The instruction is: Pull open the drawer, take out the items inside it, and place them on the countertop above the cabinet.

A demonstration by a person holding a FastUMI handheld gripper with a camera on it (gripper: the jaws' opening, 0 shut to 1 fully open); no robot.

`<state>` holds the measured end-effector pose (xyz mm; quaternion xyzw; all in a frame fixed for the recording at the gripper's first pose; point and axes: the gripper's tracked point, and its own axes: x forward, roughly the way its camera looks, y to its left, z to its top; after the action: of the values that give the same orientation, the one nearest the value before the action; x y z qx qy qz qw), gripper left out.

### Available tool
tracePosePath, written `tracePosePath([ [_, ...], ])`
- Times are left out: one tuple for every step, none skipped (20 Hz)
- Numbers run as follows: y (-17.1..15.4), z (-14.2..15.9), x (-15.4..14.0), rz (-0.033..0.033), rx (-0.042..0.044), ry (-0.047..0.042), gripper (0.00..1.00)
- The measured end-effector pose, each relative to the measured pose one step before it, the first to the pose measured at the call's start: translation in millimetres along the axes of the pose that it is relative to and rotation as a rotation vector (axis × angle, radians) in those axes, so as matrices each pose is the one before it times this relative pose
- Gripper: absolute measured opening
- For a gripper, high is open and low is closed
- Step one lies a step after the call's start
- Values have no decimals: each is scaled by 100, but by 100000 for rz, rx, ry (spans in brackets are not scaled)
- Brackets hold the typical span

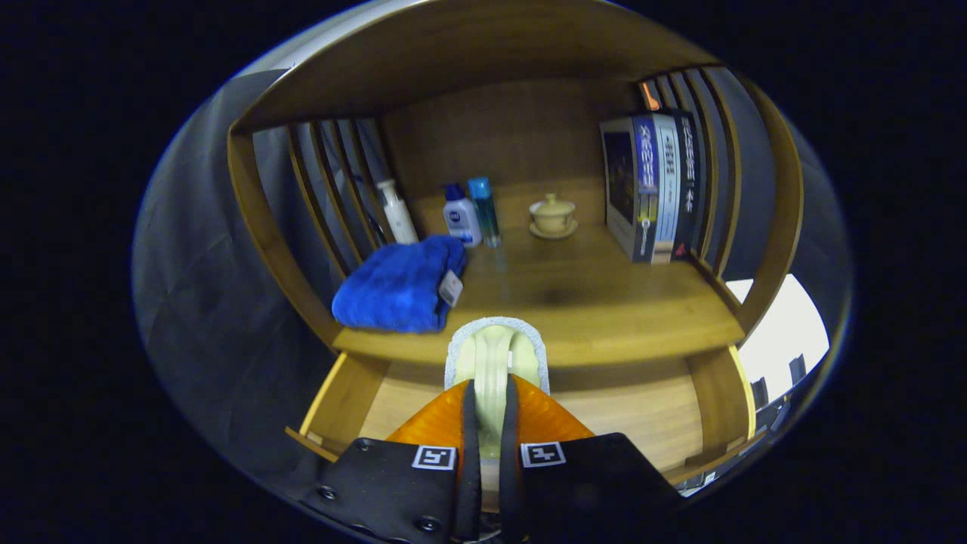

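Brush (495, 355) sits clamped between both fingers of the hand-held gripper (489, 423), above the open drawer (627, 423).

A pale green brush (495, 363) with a white fuzzy rim around its head is clamped upright between the gripper (489, 423) jaws, above the pulled-open wooden drawer (642, 423). Its head reaches the front edge of the desk (604, 302), just right of the folded blue towel (400, 287) lying there.
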<state>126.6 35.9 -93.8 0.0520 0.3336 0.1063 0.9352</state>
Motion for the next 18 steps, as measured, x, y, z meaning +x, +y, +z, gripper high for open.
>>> tracePosePath([
  [-50, 1270, 376, -753, -1510, -1715, 18],
  [-93, 1369, 463, -1254, -456, -1850, 18],
  [-125, 1218, 569, -1243, -45, -991, 18],
  [-31, 1184, 882, -1032, 912, -1376, 18],
  [1, 1002, 881, -1051, 1077, -480, 18],
  [-187, 584, 938, -1157, 640, 94, 18],
  [-308, 165, 1022, -1537, -248, 1012, 18],
  [-343, 72, 948, -1074, -864, 1792, 18],
  [-307, 9, 1046, -1264, -275, 1465, 18],
  [-242, -121, 988, -1151, 201, 1892, 18],
  [-310, -232, 875, -683, -59, 2465, 18],
  [-303, -444, 844, -975, -227, 3068, 18],
  [-372, -460, 770, -844, -68, 2747, 18],
  [-276, -319, 631, -844, -15, 2746, 18],
  [-354, -318, 496, -1115, 248, 1987, 18],
  [-294, -20, 561, -1203, 438, 1299, 18],
  [-423, -274, 561, -1005, -15, 1831, 18],
  [-172, -267, 450, -532, -153, 1670, 18],
])
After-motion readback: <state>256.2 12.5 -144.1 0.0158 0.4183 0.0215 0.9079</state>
